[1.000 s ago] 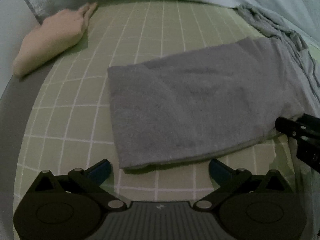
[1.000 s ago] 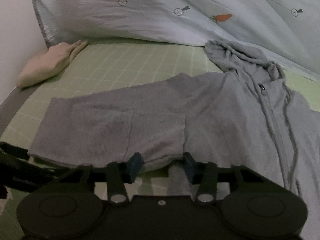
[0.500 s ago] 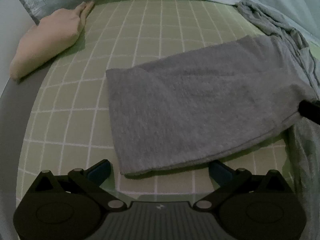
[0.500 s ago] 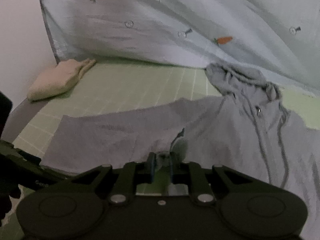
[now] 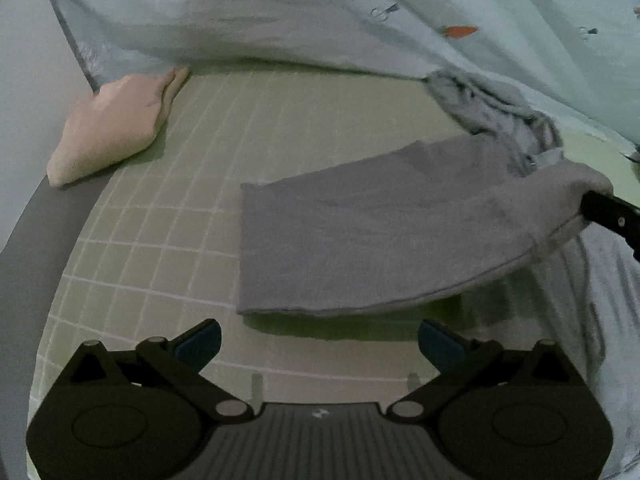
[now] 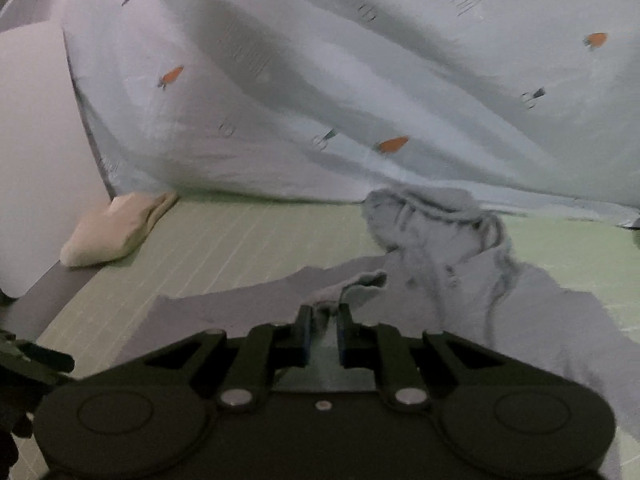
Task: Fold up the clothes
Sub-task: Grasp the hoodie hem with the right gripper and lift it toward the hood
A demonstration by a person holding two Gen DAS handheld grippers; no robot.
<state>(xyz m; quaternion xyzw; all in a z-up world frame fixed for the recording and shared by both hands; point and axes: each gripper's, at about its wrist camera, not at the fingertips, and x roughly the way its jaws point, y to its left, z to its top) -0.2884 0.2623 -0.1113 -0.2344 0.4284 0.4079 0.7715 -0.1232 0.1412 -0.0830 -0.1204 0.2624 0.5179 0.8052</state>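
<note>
From the left wrist view I see a beige folded cloth [image 5: 116,124] at the upper left of the frame, lying on the green checked bedsheet [image 5: 168,240] close to a pale blue quilt with carrot prints [image 5: 320,12] that fills the whole top. Nothing lies between my left gripper [image 5: 318,340] and the sleeve's near edge. Its jaws are spread wide and empty, hovering just short of the cloth.

The grey hoodie [image 5: 360,240] lies across the centre and right of that frame. Its sleeve stretches as a long band, the cuff end pointing toward the centre-left, the long axis climbing to the right edge — there the fabric is lifted off the sheet, draped over a dark finger of the right gripper [image 5: 612,216]. The hood [image 5: 492,108] is crumpled at the upper right against the quilt.

In the right wrist view, the right gripper [image 6: 322,334] has its jaws pressed nearly together, pinching a fold of the hoodie [image 6: 520,312], which bunches up just beyond the fingertips. The hood [image 6: 424,216] sits above centre, the beige cloth [image 6: 116,232] at mid-left beside a white wall [image 6: 36,152].
</note>
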